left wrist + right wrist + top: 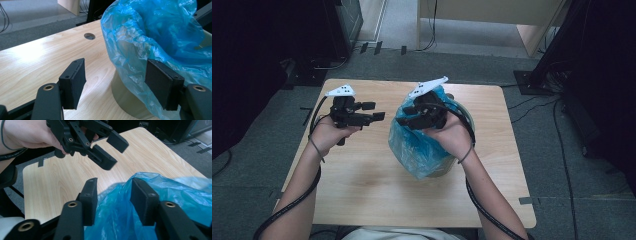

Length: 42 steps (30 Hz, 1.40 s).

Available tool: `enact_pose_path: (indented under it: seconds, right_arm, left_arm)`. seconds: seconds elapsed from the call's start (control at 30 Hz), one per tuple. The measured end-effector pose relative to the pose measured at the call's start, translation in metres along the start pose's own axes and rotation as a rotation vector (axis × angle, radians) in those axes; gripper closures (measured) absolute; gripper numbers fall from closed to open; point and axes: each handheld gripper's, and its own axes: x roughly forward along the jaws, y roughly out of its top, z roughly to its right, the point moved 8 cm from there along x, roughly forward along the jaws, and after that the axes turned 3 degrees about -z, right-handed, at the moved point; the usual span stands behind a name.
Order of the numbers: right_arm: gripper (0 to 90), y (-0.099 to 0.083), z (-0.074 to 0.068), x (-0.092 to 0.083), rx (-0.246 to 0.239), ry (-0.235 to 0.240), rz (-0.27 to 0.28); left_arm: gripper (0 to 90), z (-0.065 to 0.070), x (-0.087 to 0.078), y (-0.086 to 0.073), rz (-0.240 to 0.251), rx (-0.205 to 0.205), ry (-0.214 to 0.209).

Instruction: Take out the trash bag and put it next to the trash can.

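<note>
A blue plastic bag (417,150) lines a beige bin (443,173) standing at the middle of the wooden table (362,190). My right gripper (406,118) hovers over the bag's near-left rim. Its jaws stand apart in the right gripper view (116,197), with the bag's loose film (117,220) rising between them. My left gripper (374,111) is held above the table to the left of the bin, open and empty. In the left gripper view (117,83) its jaws face the bag (155,32) and the bin's wall (125,96). The right gripper view also shows this left gripper (112,152) open.
A round cable hole (89,36) sits in the tabletop beyond the bin. Grey carpet (572,165) surrounds the table, with dark equipment stands (562,50) and cables at the right and a light wooden desk (492,15) at the back.
</note>
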Motion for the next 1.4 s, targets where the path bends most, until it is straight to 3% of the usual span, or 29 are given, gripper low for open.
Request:
enact_pose_path:
  seconds: [0.33, 0.53, 1.4]
  right_arm:
    - [52.3, -0.017, 0.006, -0.023, 0.033, -0.021, 0.017]
    - [51.8, -0.020, 0.006, -0.039, 0.026, -0.035, 0.029]
    - [48.8, -0.078, 0.047, -0.083, 0.125, -0.135, 0.062]
  left_arm:
    - [32.4, 0.006, 0.002, 0.002, -0.002, 0.012, -0.011]
    - [32.4, 0.007, 0.003, 0.002, -0.003, 0.011, -0.013]
    - [32.7, 0.012, 0.006, 0.004, -0.008, 0.014, -0.025]
